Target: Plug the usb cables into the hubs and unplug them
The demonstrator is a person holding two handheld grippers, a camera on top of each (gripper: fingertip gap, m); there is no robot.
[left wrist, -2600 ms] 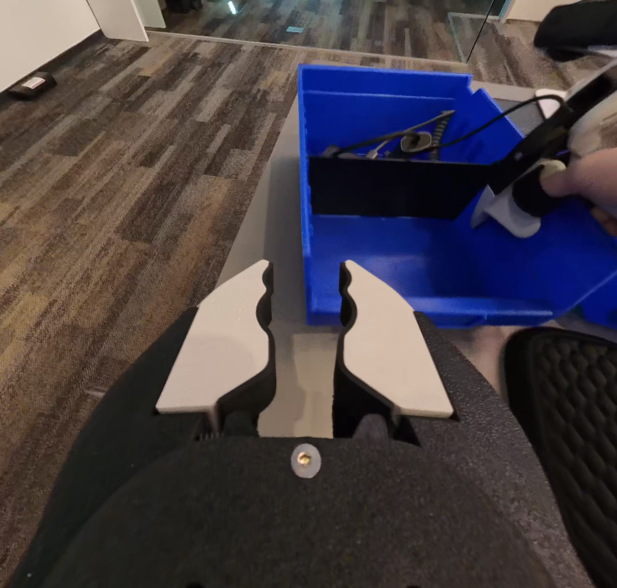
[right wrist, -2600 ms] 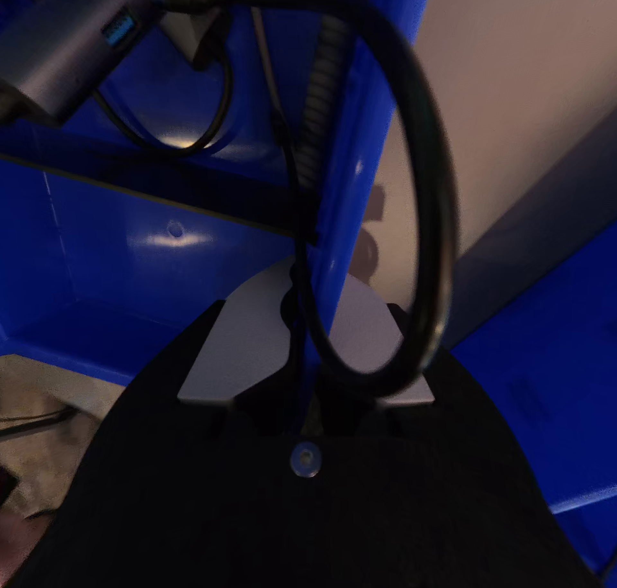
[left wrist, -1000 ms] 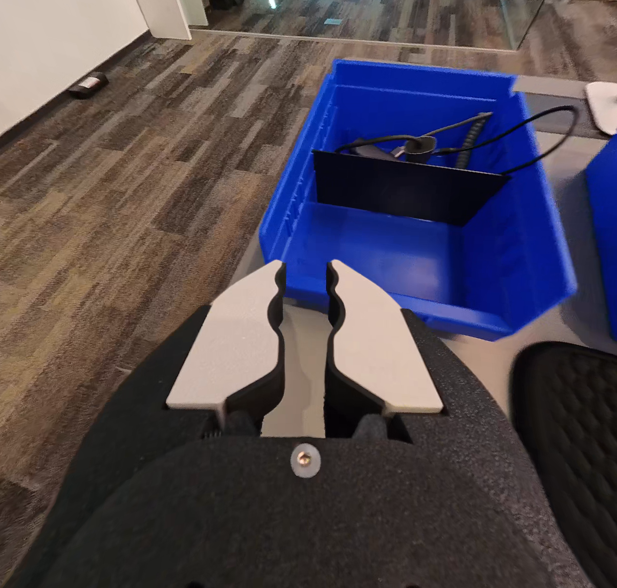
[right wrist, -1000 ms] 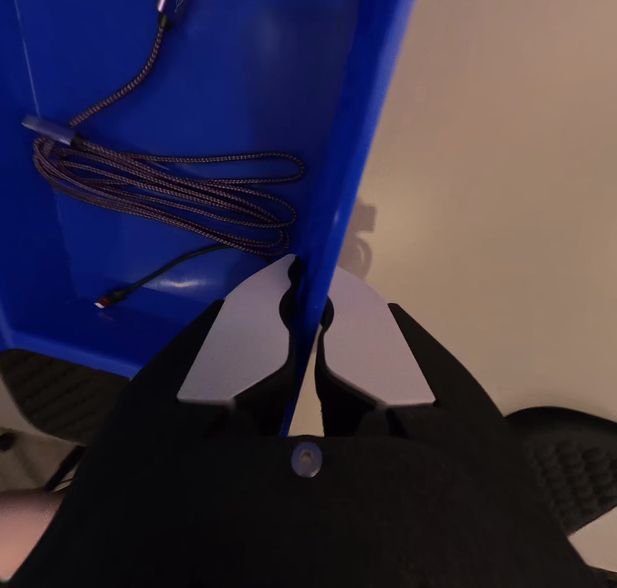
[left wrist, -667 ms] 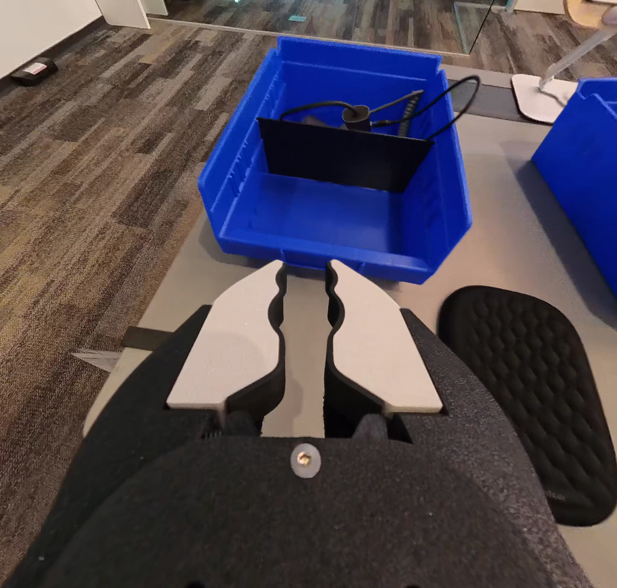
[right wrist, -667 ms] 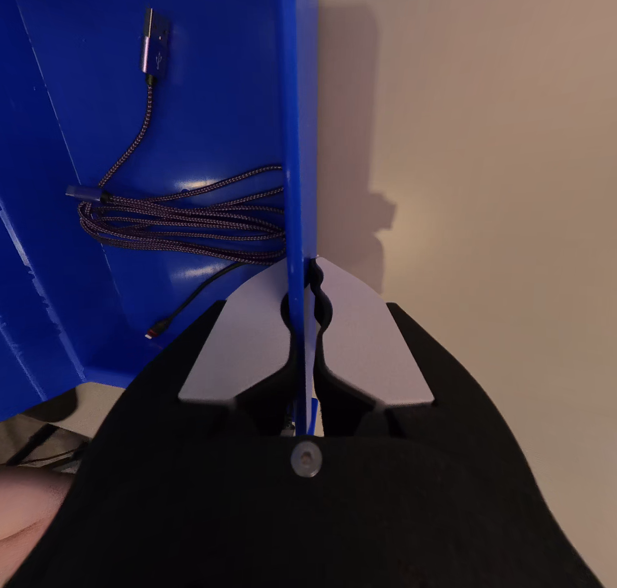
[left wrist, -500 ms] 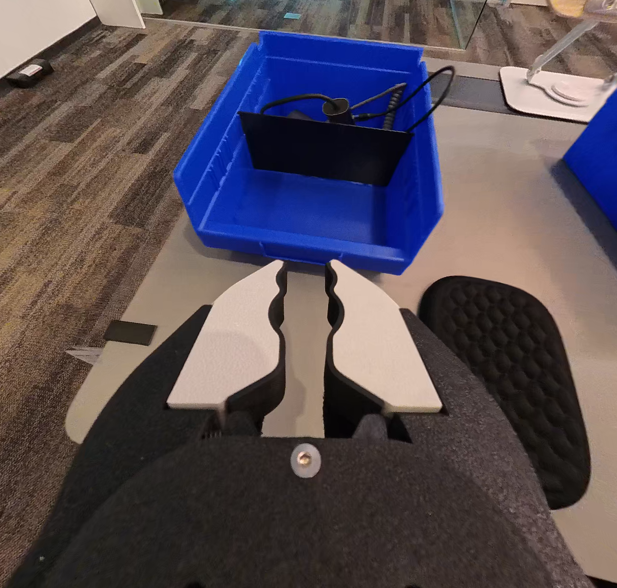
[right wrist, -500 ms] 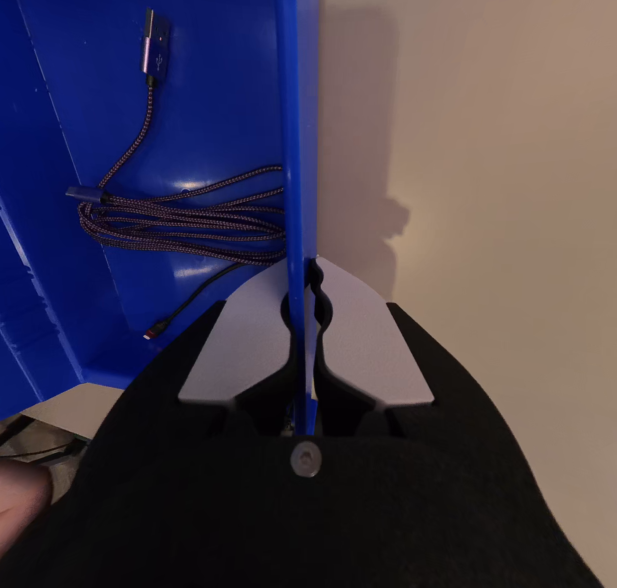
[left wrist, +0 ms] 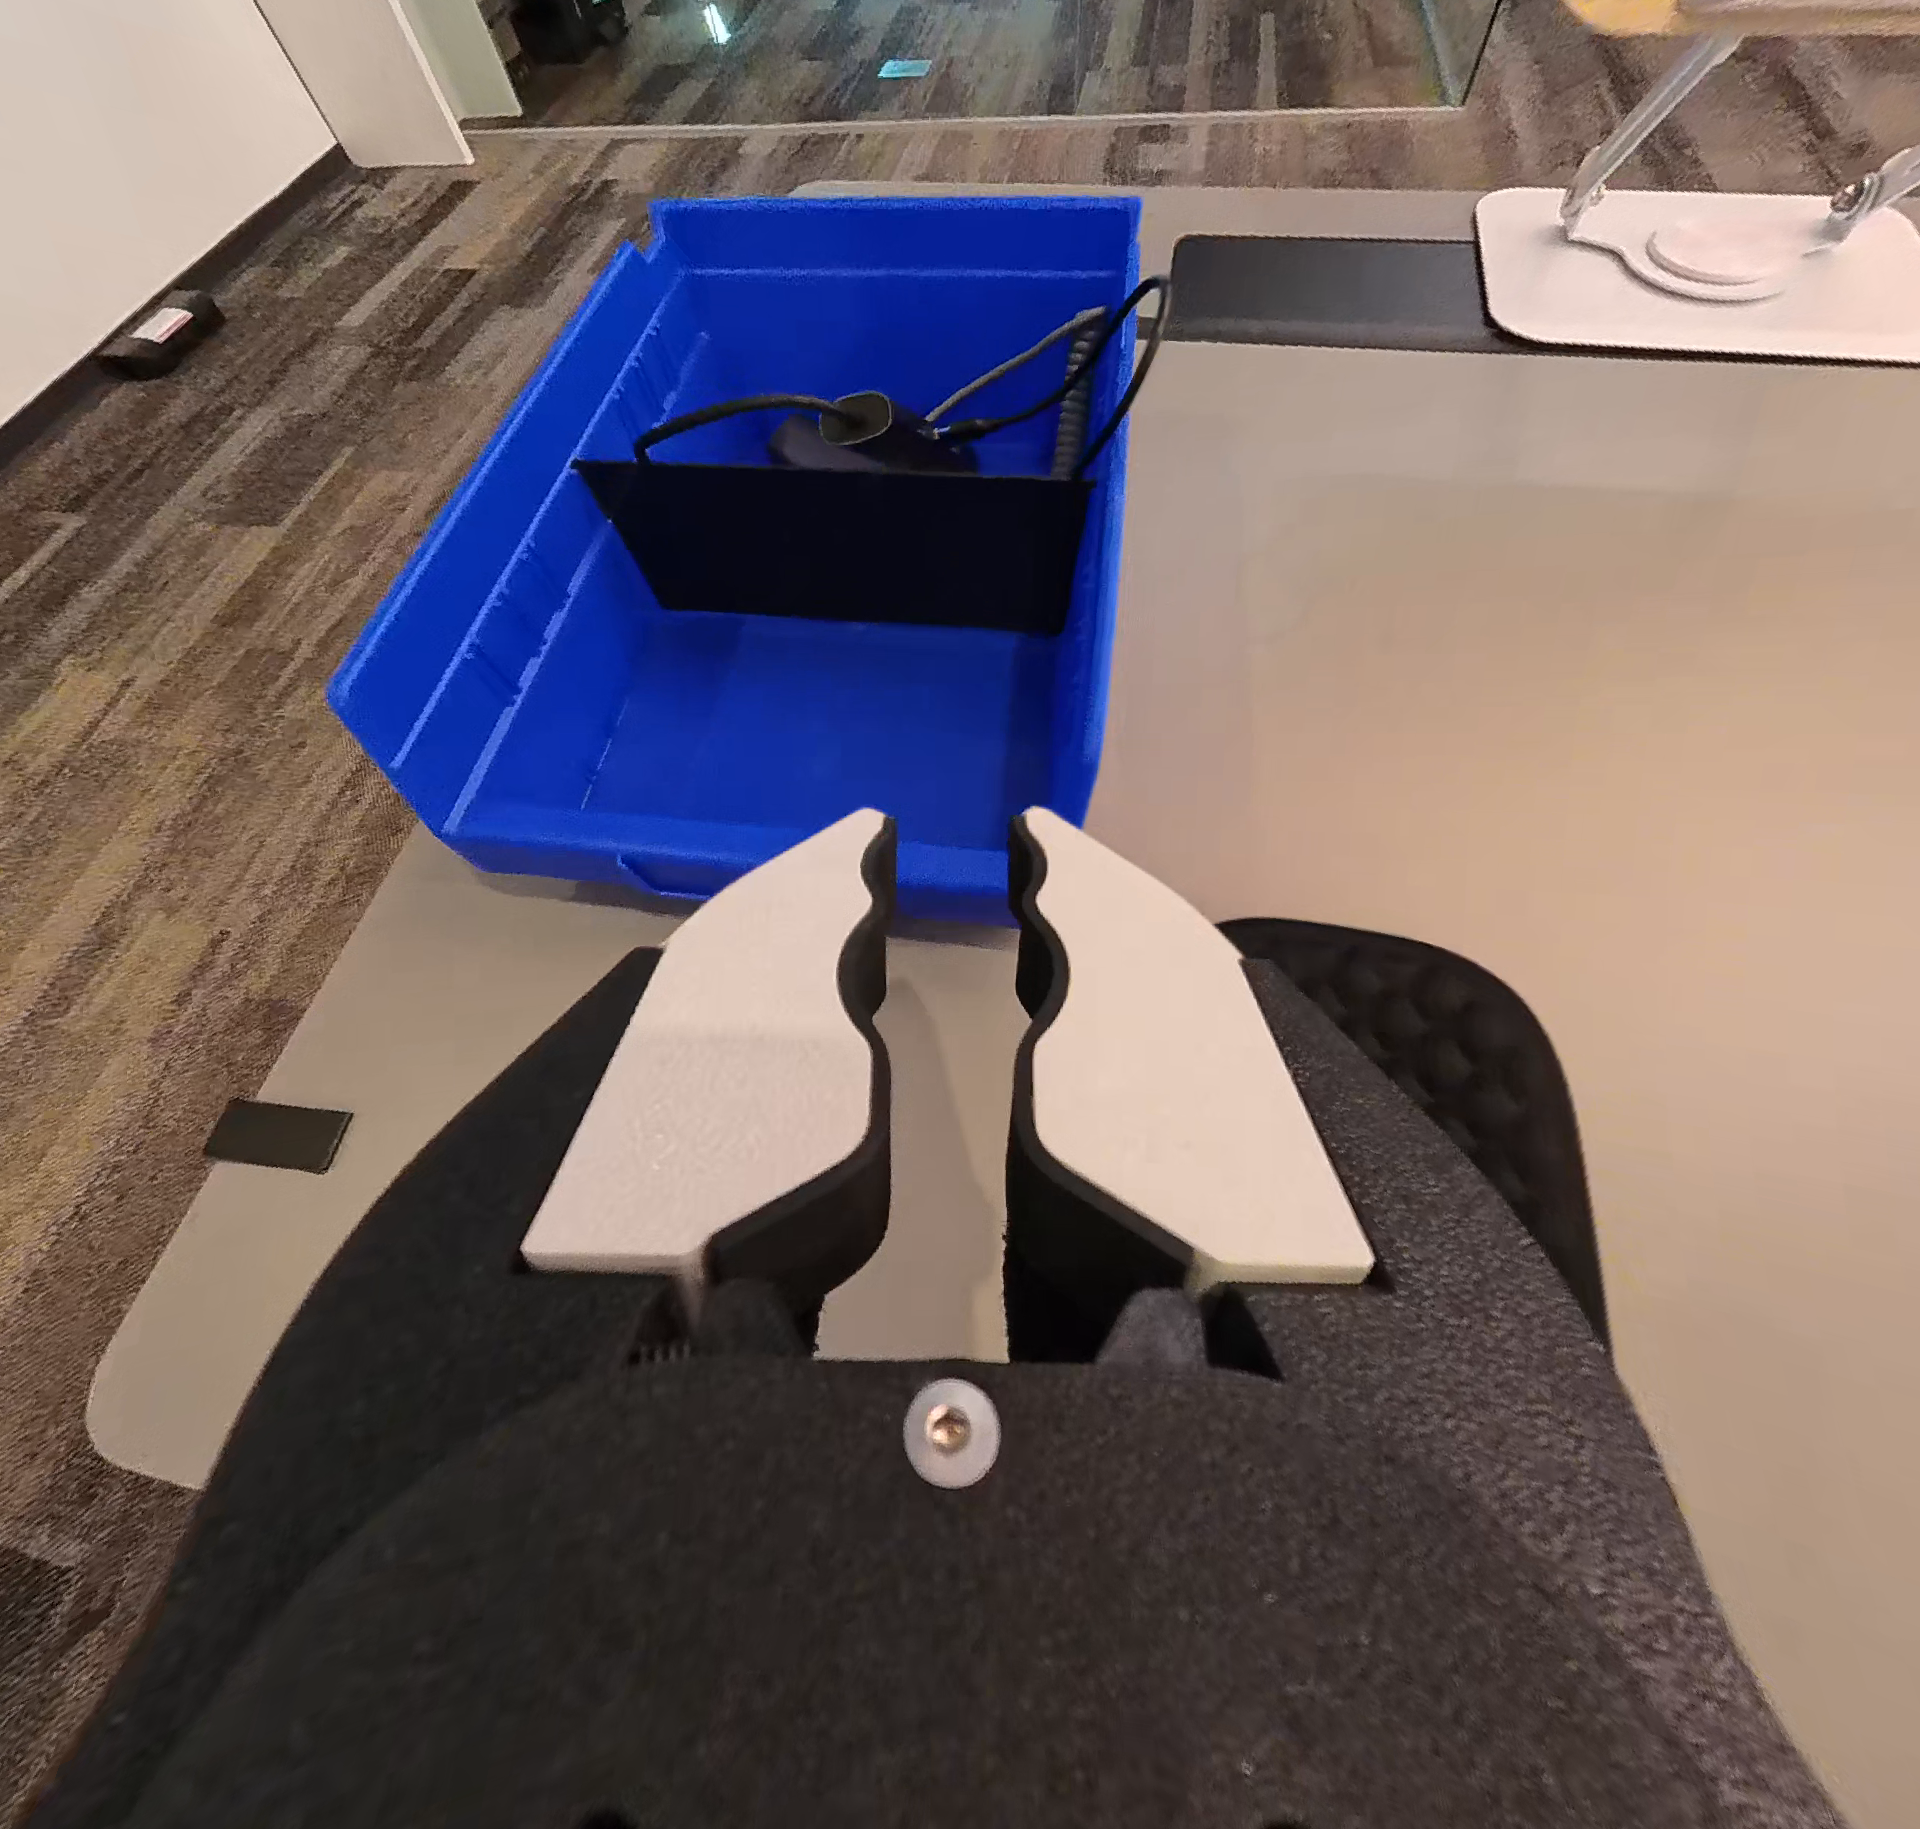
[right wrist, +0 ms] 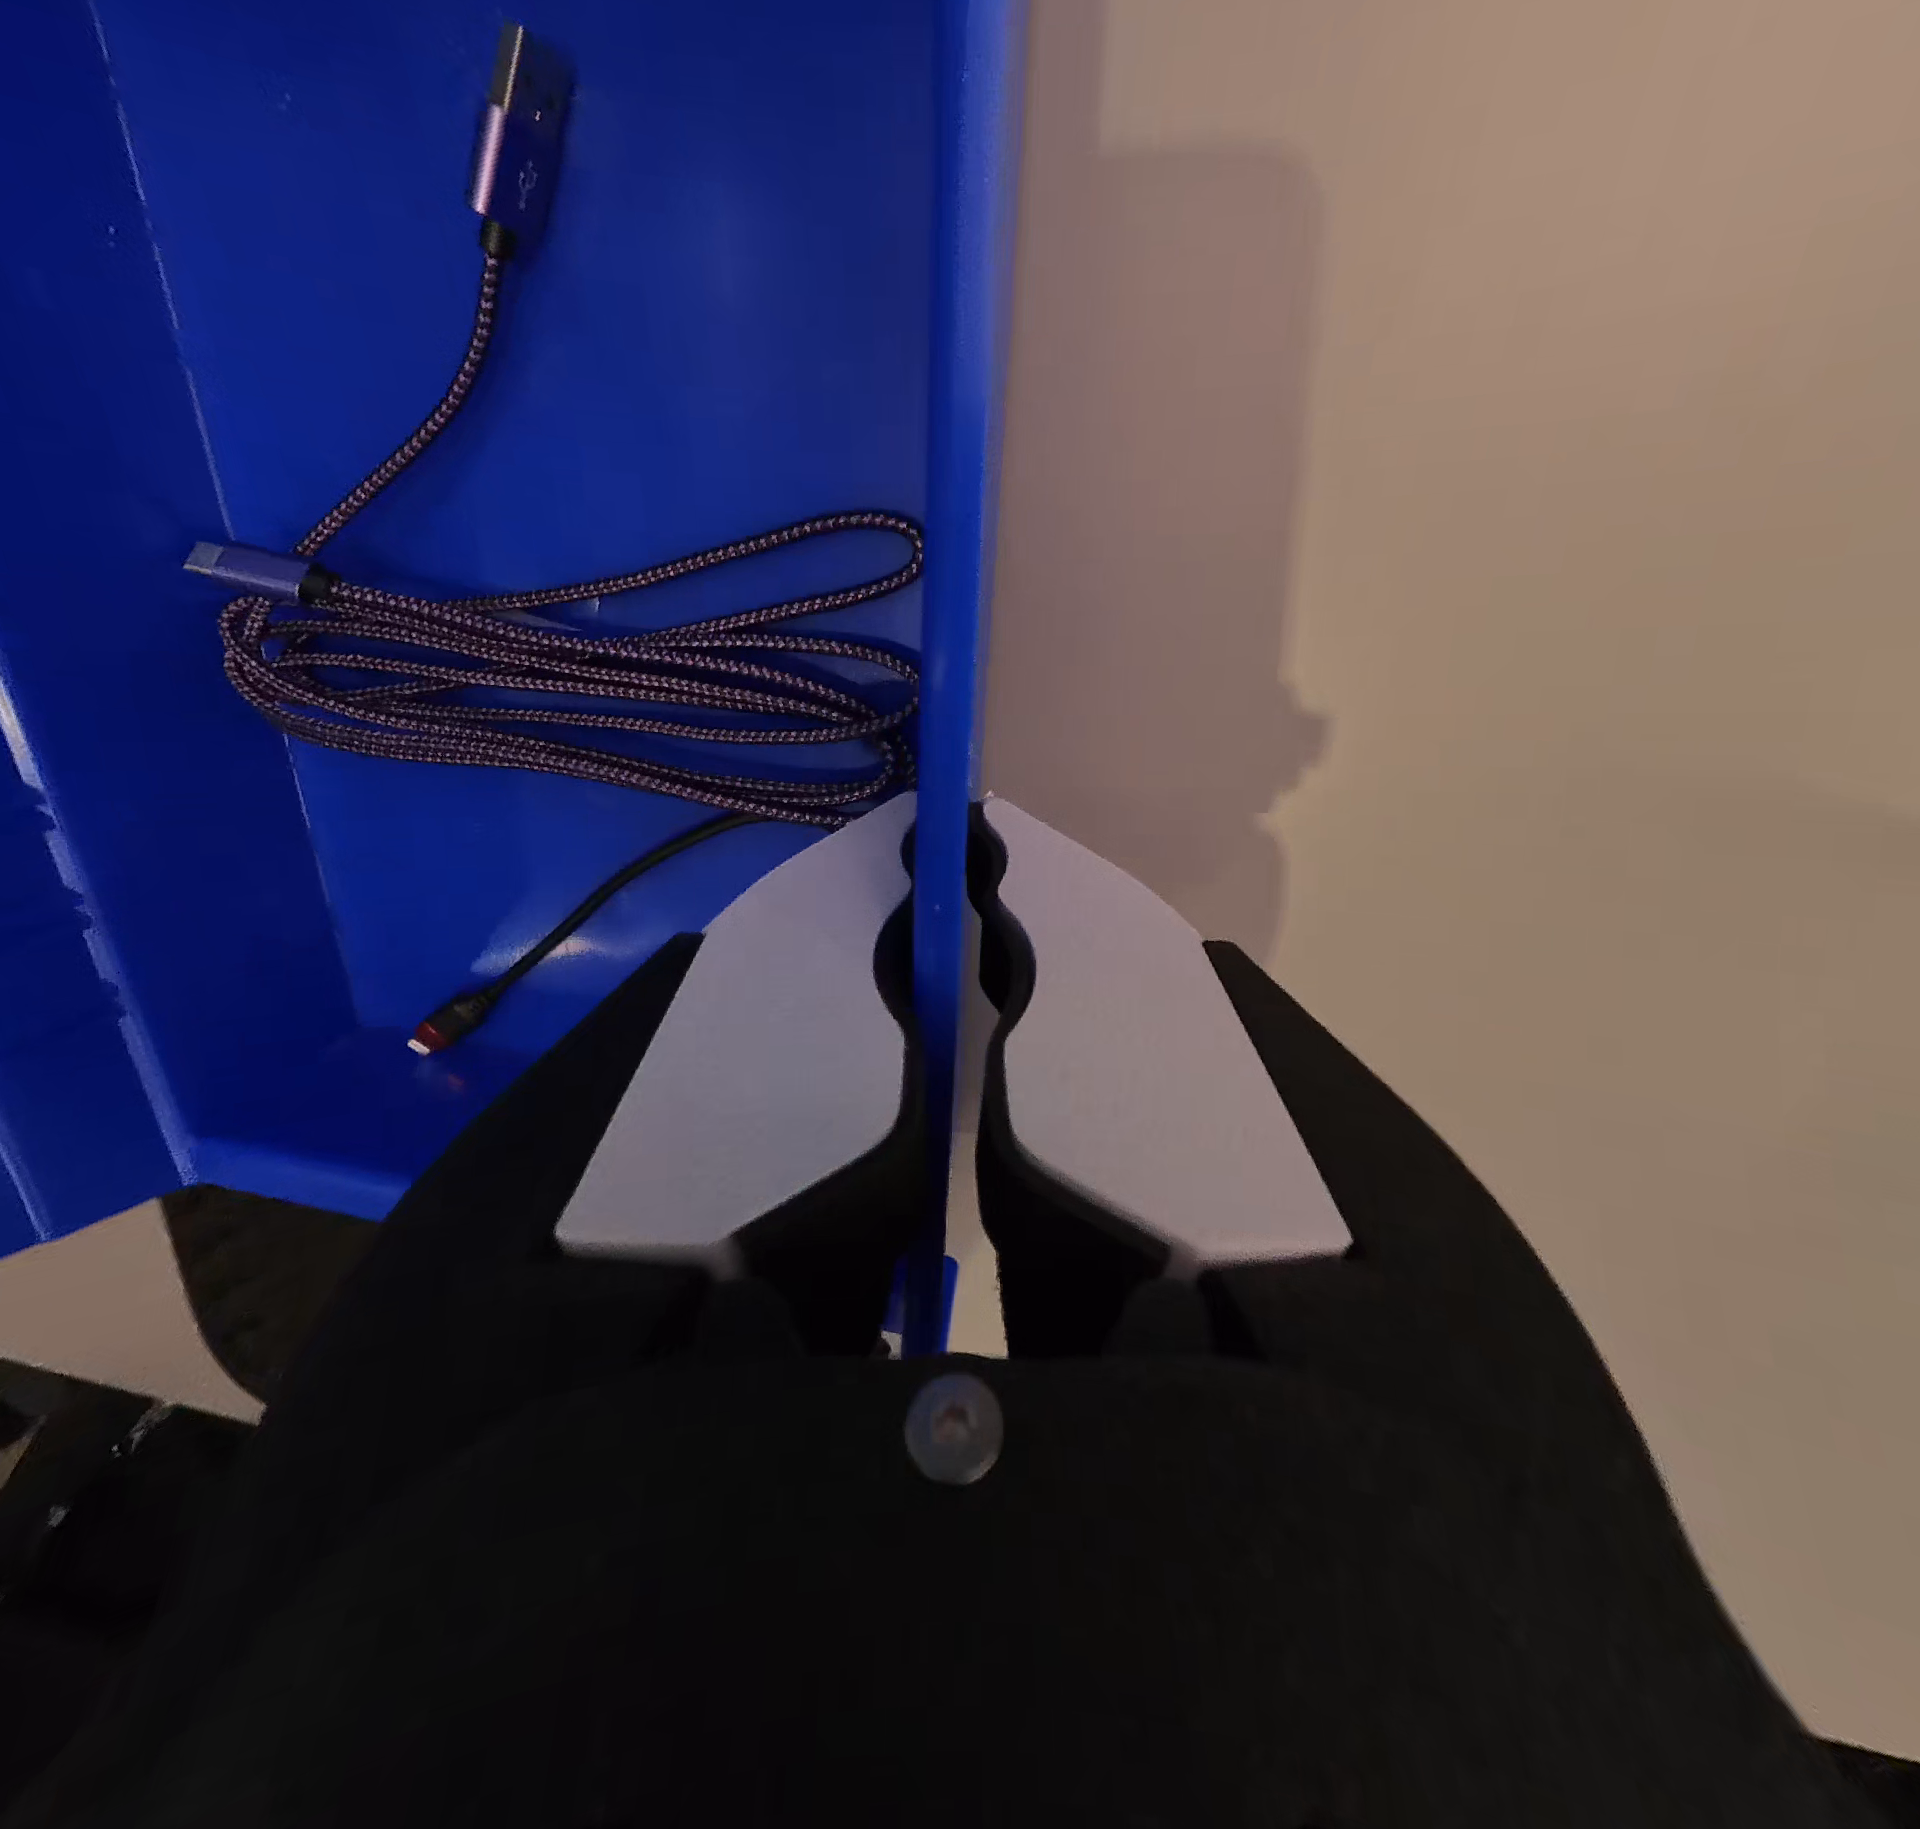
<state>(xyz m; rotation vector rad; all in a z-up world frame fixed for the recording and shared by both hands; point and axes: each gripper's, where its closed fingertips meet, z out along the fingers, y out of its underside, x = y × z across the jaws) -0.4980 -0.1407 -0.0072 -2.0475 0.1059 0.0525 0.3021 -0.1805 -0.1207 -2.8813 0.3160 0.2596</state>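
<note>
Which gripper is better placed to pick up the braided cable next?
Right, I'd judge. The right gripper is shut on the wall of the bin holding the braided cable, right beside the coil. The left gripper is open and empty, facing another bin.

Grey table [left wrist: 1455, 636], striped wood-tone carpet floor [left wrist: 187, 553], white wall [left wrist: 135, 96], glass partition [left wrist: 935, 3].

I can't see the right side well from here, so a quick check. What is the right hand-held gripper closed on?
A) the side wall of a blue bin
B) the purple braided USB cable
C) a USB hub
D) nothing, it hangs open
A: in the right wrist view the right hand-held gripper is clamped on the blue bin's side wall, while the purple braided cable lies untouched inside the bin.
</note>
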